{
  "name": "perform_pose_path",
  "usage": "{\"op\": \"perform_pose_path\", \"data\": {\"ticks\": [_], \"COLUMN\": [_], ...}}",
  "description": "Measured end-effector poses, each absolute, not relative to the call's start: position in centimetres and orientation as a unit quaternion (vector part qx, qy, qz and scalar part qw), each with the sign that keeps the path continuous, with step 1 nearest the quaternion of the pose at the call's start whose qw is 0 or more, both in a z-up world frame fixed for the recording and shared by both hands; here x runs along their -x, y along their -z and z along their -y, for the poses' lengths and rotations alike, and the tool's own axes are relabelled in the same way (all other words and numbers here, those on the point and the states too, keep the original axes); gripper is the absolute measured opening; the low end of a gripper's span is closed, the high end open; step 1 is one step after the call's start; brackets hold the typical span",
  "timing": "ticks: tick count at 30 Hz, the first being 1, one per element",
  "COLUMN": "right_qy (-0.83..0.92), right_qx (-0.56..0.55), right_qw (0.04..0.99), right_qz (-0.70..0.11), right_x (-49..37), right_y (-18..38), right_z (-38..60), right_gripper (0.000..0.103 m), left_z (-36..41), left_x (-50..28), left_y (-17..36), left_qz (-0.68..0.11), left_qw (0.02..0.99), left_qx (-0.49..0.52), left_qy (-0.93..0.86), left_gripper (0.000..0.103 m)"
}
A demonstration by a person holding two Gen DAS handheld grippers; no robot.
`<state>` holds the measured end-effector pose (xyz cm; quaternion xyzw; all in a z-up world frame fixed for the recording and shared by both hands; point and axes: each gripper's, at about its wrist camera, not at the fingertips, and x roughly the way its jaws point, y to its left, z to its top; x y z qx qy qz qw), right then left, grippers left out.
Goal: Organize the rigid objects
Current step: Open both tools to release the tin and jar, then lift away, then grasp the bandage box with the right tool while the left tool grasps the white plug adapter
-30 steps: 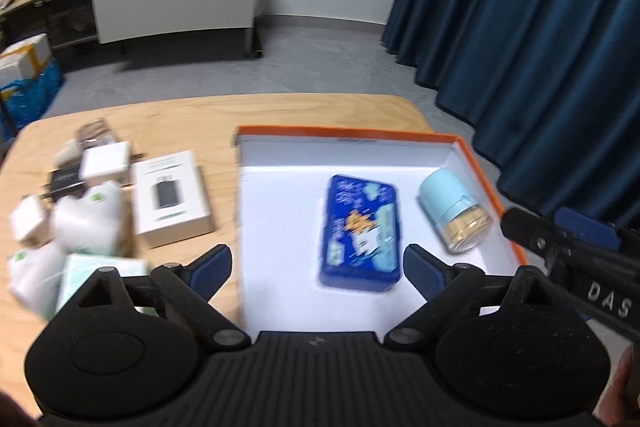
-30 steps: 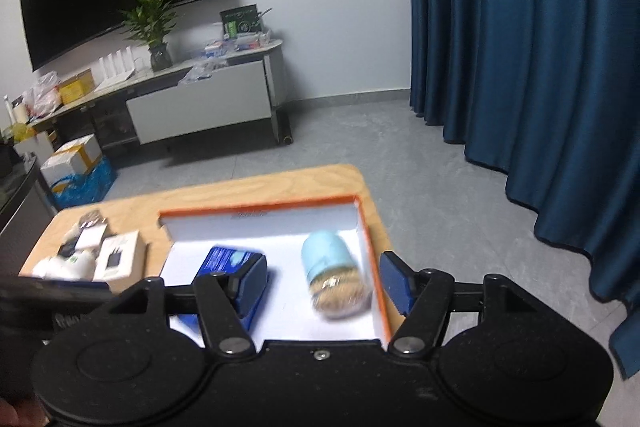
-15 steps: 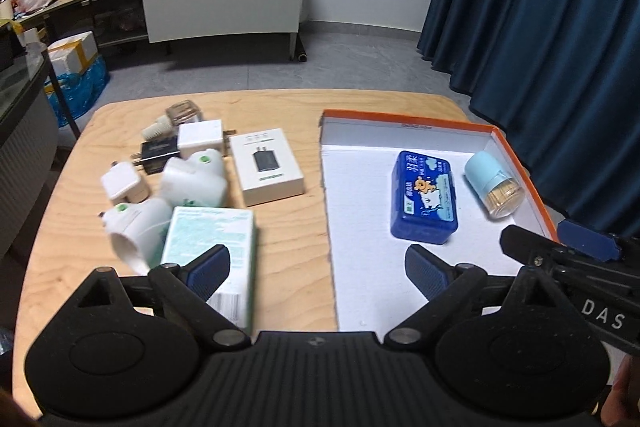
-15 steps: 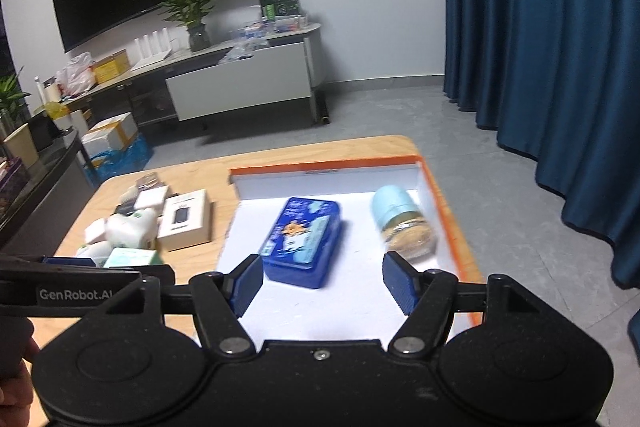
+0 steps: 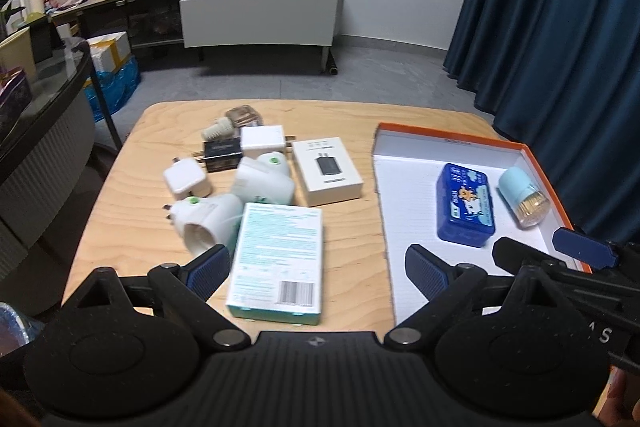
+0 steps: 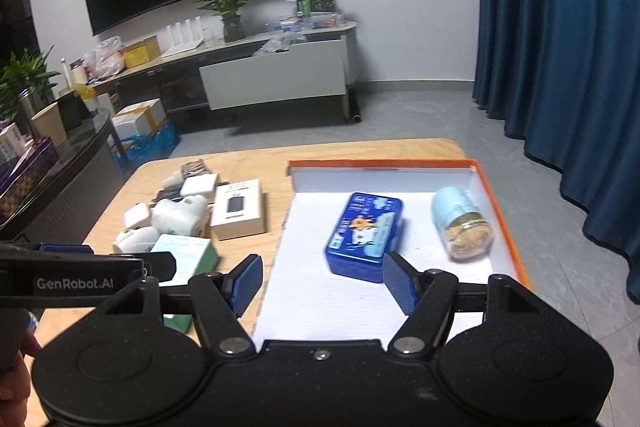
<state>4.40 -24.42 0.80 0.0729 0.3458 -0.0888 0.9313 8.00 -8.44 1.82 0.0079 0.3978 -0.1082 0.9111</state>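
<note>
A white tray with an orange rim (image 5: 452,143) lies on the right of the wooden table, holding a blue tin (image 5: 466,205) and a pale blue jar of toothpicks (image 5: 520,199) on its side. Left of the tray are a teal-and-white box (image 5: 280,259), a white charger box (image 5: 328,171), two white plug adapters (image 5: 262,181) and smaller chargers. My left gripper (image 5: 316,267) hangs open above the teal box, touching nothing. Over the tray's near end my right gripper (image 6: 323,281) is open and empty, with the tin (image 6: 364,235) and jar (image 6: 460,227) just beyond it.
A small white charger (image 5: 186,183) and a black adapter (image 5: 222,155) sit in the pile's far part. Blue curtains (image 5: 560,27) hang close to the table's right side. A low cabinet (image 5: 256,15) stands across the floor, and a dark counter (image 5: 40,131) is to the left.
Both grippers have drawn back and swung left from close over the tray. The pile of adapters and boxes has come fully into the left wrist view. Nothing was taken hold of.
</note>
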Motion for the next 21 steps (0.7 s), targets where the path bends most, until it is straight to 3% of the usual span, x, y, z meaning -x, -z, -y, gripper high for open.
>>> {"op": "perform_pose_path", "data": {"ticks": [21], "right_qy": [0.039], "right_qx": [-0.058], "right_qw": [0.929], "right_qz": [-0.365], "right_x": [-6.8], "right_y": [0.2], "right_z": [18.9], "right_gripper": [0.08], "left_z": [1.9], "left_x": [-7.8], "left_y": [-1.1], "left_qz": [-0.401], "left_qw": [0.913], "left_qx": [0.027], "left_qy": [0.066], "left_gripper": [0.097]}}
